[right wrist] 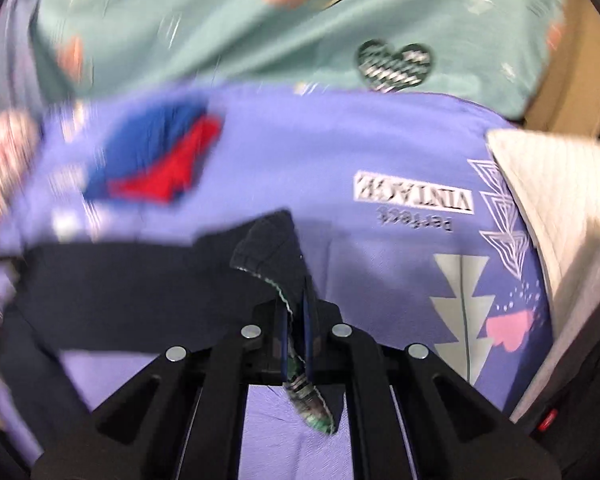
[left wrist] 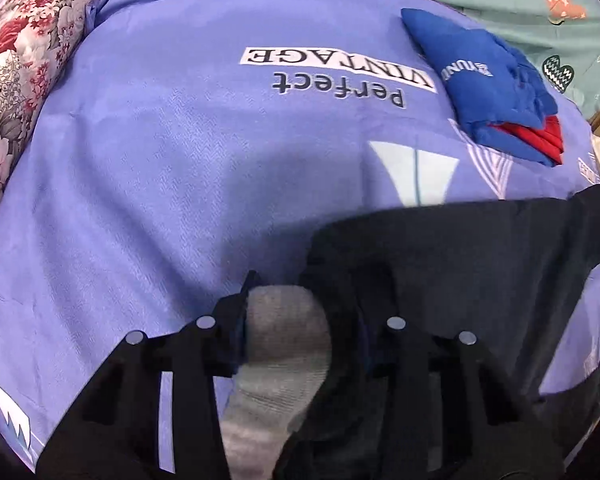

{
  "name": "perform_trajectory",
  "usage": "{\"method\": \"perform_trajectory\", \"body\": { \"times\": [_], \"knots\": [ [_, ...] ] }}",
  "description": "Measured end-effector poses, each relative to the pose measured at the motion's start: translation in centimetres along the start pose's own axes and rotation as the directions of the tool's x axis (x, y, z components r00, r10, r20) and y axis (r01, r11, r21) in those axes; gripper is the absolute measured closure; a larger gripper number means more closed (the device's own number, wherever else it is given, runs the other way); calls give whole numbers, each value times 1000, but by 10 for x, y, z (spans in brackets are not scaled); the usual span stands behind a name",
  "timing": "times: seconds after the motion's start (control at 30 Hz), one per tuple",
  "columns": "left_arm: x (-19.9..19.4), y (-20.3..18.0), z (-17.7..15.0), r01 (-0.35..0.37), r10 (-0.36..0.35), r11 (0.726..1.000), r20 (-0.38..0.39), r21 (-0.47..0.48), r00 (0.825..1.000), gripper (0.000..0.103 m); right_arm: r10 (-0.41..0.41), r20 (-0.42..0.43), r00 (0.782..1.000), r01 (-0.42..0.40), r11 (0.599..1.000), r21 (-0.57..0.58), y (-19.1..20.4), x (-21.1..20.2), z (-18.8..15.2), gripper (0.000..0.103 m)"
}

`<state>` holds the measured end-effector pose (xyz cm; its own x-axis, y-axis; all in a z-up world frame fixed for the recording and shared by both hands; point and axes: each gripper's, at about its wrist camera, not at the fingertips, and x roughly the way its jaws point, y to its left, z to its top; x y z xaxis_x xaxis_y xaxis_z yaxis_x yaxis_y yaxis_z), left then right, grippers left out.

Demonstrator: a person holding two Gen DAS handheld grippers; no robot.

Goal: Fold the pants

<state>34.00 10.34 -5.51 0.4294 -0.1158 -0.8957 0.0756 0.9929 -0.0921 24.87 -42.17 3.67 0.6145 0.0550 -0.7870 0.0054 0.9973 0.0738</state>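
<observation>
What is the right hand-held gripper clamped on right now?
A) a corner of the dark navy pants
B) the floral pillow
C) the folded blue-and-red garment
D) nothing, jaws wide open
A: in the right wrist view the right hand-held gripper has its jaws pinched together on a corner of the dark navy pants, while the folded blue-and-red garment lies apart on the purple printed bedsheet.

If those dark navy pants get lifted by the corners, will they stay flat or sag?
The dark navy pants would probably sag: the cloth already droops between the right gripper, pinching one edge, and the left gripper. They look light and unlikely to slip, being bunched.
</observation>
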Motion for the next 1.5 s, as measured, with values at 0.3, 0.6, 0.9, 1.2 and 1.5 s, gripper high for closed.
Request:
{"method": "perform_trajectory", "body": {
  "times": [0.3,0.6,0.9,1.2,1.5],
  "knots": [
    [-54,18,32,-21,35,996,162,-89,986,84,216,142,966,-251,915,316,-74,-75,41,97],
    [12,47,55,-105,116,970,38,-218,993,55,-122,-316,941,232,911,341,-126,99,9,83],
    [-67,45,29,-44,56,994,124,-104,991,8,-243,-86,966,256,948,188,-64,21,15,45],
    [12,14,27,-79,82,992,-32,99,996,8,142,-200,969,-200,929,-310,132,20,8,44],
    [21,7,21,38,-35,990,-29,134,999,58,149,-363,920,-330,793,-512,271,130,43,44]
  ]
}}
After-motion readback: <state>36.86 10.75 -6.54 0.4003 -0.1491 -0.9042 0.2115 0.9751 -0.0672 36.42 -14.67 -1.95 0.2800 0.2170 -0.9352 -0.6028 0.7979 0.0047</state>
